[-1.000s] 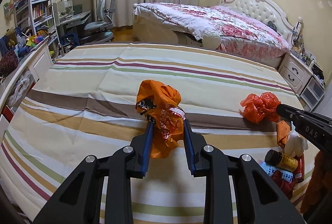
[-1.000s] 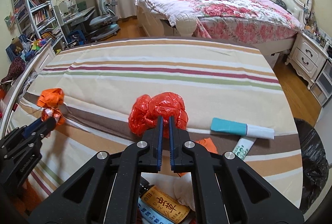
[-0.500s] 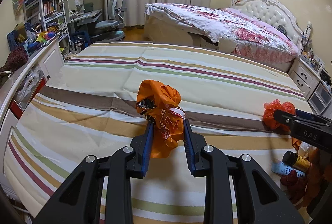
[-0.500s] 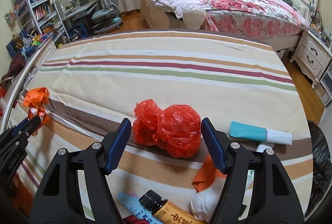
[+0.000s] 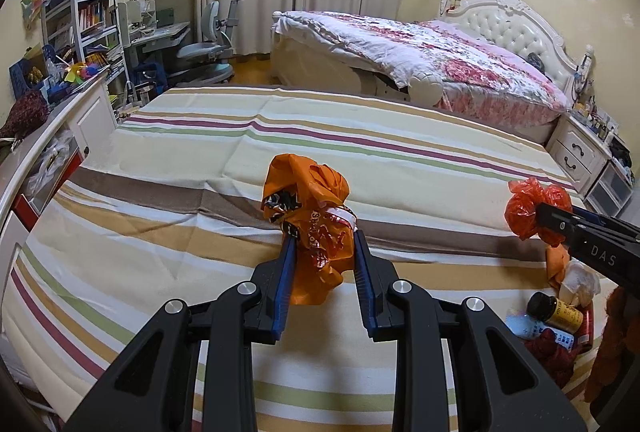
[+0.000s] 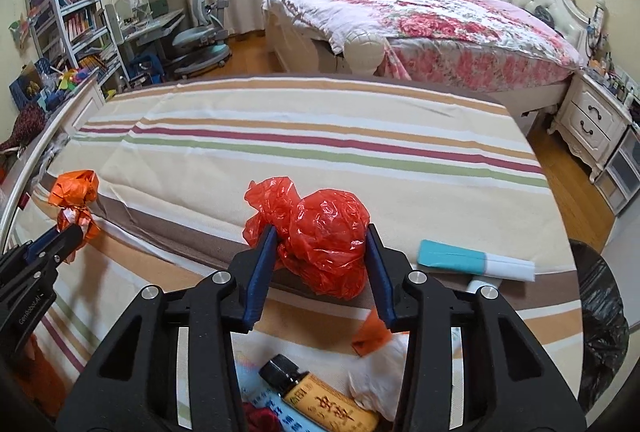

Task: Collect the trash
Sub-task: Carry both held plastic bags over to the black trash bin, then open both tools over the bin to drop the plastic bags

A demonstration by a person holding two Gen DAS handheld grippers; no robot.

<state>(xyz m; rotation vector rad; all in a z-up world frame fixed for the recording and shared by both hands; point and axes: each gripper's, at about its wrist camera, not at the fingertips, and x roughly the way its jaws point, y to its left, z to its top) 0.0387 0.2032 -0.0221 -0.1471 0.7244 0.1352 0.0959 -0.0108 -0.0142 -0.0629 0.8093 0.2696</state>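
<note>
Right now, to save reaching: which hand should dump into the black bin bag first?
Probably right: right tongs have just been closing on the red bag, and the black bin bag sits at that side; left tongs grip the orange bag farther off.

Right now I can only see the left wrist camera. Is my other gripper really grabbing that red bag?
Observer: Yes. In the right wrist view the red bag sits between the fingers of the right gripper. They have just been closing, and both touch it.
Operator: Is more trash hiding past it?
Observer: A teal and white tube lies on the striped bedspread, to the right of the bag.
Operator: Where does it all go?
Observer: Probably into the black bin bag beside the bed's right edge. Your view misses it.
</note>
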